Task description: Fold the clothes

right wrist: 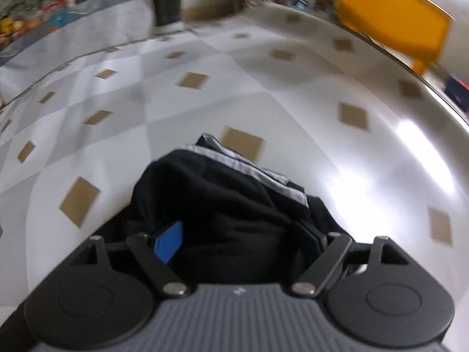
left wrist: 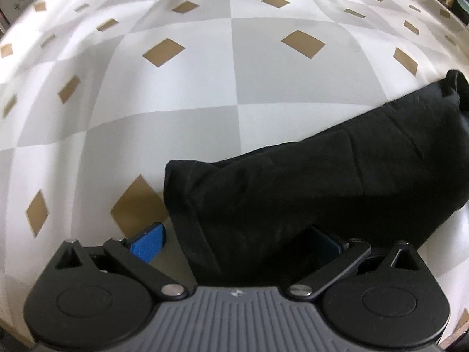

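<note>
A black garment (left wrist: 337, 176) lies on the checked tablecloth (left wrist: 181, 88) in the left wrist view and runs off to the right. Its hemmed near-left corner sits between the wide-apart blue pads (left wrist: 149, 243) of my left gripper (left wrist: 237, 242), which is open; the cloth hides most of the right pad. In the right wrist view, a bunched part of the black garment (right wrist: 222, 202), with a pale grey stripe (right wrist: 249, 170) across it, fills the gap of my right gripper (right wrist: 240, 239). That gripper looks shut on the bunch. The cloth is sharp while the table behind is blurred.
The cloth-covered table (right wrist: 366, 146) stretches ahead in both views. An orange chair (right wrist: 392, 23) stands past its far right edge, and a dark bin (right wrist: 167, 0) and cluttered shelves stand behind it. A bright glare patch (right wrist: 410, 129) lies on the right.
</note>
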Action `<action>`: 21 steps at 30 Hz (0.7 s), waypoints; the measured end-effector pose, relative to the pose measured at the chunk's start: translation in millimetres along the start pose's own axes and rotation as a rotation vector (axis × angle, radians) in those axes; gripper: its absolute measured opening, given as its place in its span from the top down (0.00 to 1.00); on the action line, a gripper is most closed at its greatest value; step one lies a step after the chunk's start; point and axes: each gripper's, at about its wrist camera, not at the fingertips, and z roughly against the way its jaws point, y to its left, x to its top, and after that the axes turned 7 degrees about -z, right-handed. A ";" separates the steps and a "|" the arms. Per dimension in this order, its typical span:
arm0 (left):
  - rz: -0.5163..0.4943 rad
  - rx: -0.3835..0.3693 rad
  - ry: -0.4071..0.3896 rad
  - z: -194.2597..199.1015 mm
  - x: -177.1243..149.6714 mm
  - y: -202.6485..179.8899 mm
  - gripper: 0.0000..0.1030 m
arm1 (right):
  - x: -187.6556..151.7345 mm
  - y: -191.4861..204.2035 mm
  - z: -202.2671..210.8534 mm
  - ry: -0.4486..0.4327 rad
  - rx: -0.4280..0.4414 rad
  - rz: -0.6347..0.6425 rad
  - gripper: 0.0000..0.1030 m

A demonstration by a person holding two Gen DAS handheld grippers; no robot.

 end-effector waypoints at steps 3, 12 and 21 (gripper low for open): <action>-0.084 0.002 0.010 -2.3 10.4 4.4 0.00 | -6.2 -7.9 9.4 0.045 0.002 -0.015 0.23; -0.266 0.106 0.065 -1.9 18.3 26.5 0.00 | -20.6 -27.8 45.9 0.185 0.129 0.020 0.26; -0.204 0.054 0.052 0.5 21.3 22.9 0.00 | -2.8 -14.8 52.4 0.144 0.368 0.128 0.43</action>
